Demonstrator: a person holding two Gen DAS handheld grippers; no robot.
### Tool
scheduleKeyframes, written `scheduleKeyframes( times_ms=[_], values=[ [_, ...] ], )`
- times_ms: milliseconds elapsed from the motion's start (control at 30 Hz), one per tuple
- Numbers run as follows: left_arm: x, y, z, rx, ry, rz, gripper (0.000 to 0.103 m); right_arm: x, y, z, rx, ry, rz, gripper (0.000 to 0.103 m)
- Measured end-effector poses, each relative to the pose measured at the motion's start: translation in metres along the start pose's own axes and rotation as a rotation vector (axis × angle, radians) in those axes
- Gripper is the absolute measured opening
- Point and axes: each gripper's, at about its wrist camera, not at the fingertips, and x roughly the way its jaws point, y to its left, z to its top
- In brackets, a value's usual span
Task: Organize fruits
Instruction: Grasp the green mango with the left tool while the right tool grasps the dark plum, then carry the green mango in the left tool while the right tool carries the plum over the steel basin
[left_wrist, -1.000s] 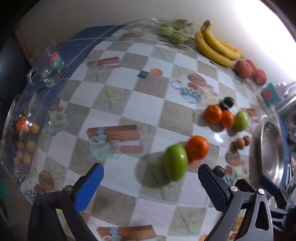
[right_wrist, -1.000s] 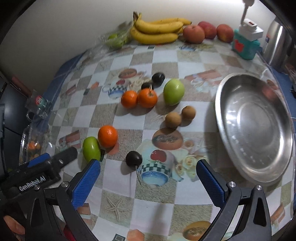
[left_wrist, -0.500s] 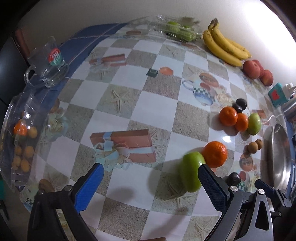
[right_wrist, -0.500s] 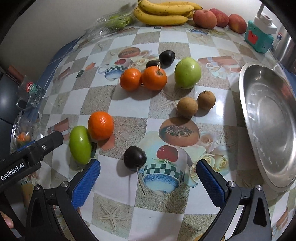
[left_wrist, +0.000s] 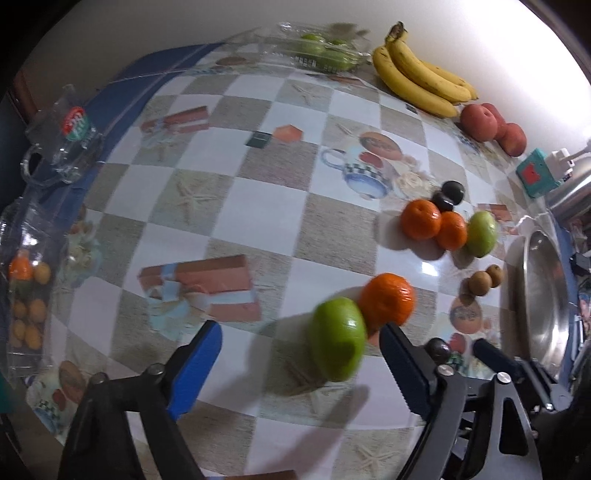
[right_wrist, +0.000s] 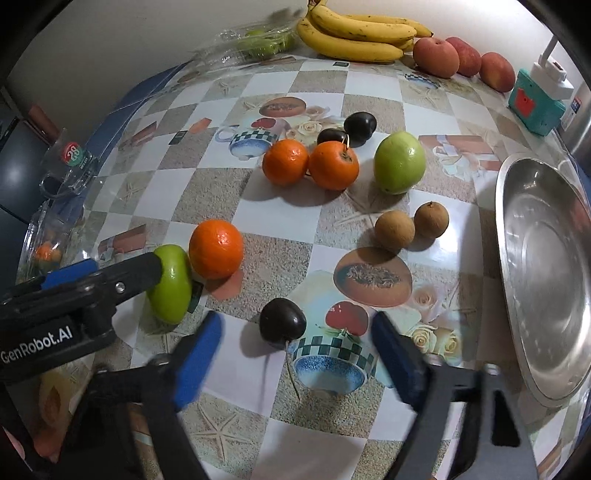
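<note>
My left gripper (left_wrist: 301, 363) is spread wide and empty around the oval green fruit (left_wrist: 338, 339), which lies on the checkered-cloth desk (left_wrist: 229, 206) touching a round orange tangerine (left_wrist: 387, 303). My right gripper (right_wrist: 295, 356) gapes empty just short of a dark stemmed cherry (right_wrist: 282, 324). A steel tray (right_wrist: 546, 273) sits at the right.

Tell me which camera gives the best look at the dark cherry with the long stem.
The right wrist view. The dark cherry sits whole and sharp between the open right gripper fingers, its stem trailing toward the camera. In the left wrist view, the same cherry is only a small dark ball half hidden behind a gripper finger.
</note>
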Motion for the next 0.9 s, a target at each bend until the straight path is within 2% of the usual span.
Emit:
scheduleKeyframes(
  times_ms=[67, 133, 233, 300, 367, 433, 567, 600, 900],
  values=[
    [0.001, -0.006, 0.000, 0.006, 0.003, -0.011, 0.079, 0.001, 0.000, 0.000, 0.000, 0.001, 0.005, 0.072],
    [0.002, -0.010, 0.000, 0.005, 0.012, -0.024, 0.073, 0.002, 0.002, 0.001, -0.006, 0.004, 0.007, 0.063],
    [0.006, -0.015, 0.000, -0.004, 0.028, -0.048, 0.065, 0.004, 0.004, 0.000, -0.017, 0.013, 0.011, 0.054],
    [0.008, -0.017, 0.000, 0.002, 0.031, -0.046, 0.055, 0.006, 0.004, 0.000, -0.019, 0.017, 0.013, 0.048],
    [0.010, -0.017, 0.000, -0.002, 0.038, -0.053, 0.052, 0.007, 0.004, 0.001, -0.019, 0.017, 0.018, 0.046],
    [0.012, -0.018, 0.000, -0.004, 0.040, -0.052, 0.050, 0.007, 0.004, 0.002, -0.020, 0.017, 0.021, 0.037],
    [0.013, -0.015, 0.000, -0.009, 0.037, -0.036, 0.044, 0.006, 0.004, 0.002, -0.026, 0.016, 0.030, 0.032],
    [0.013, -0.014, 0.000, -0.013, 0.036, -0.037, 0.042, 0.006, 0.004, 0.002, -0.028, 0.016, 0.030, 0.028],
    [0.011, -0.007, -0.001, -0.051, 0.037, -0.056, 0.039, 0.001, 0.003, 0.003, -0.010, 0.000, 0.056, 0.027]
  ],
)
